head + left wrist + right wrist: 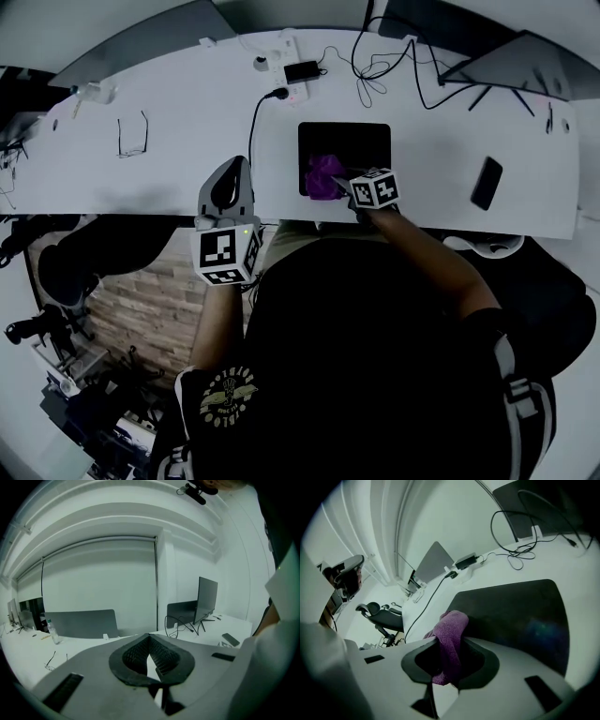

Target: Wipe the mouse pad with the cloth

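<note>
a: where was the cloth (451, 637) when the frame was taken?
b: clamped in the right gripper (449, 651). its jaws were closed on the purple folds, which bunched out past the tips and rested on the near left part of the black pad (361, 141).
a: and the pad itself?
b: flat on the white desk (159, 169), close to the near edge. a phone (487, 182) lay to its right, apart from it. a power strip (289, 73) with a black lead (255, 122) sat beyond it.
a: the left gripper (231, 178)?
b: held at the desk's near edge, left of the pad and clear of the cloth. its jaws met at the tips with nothing between them. glasses (132, 134) lay farther left on the desk.
</note>
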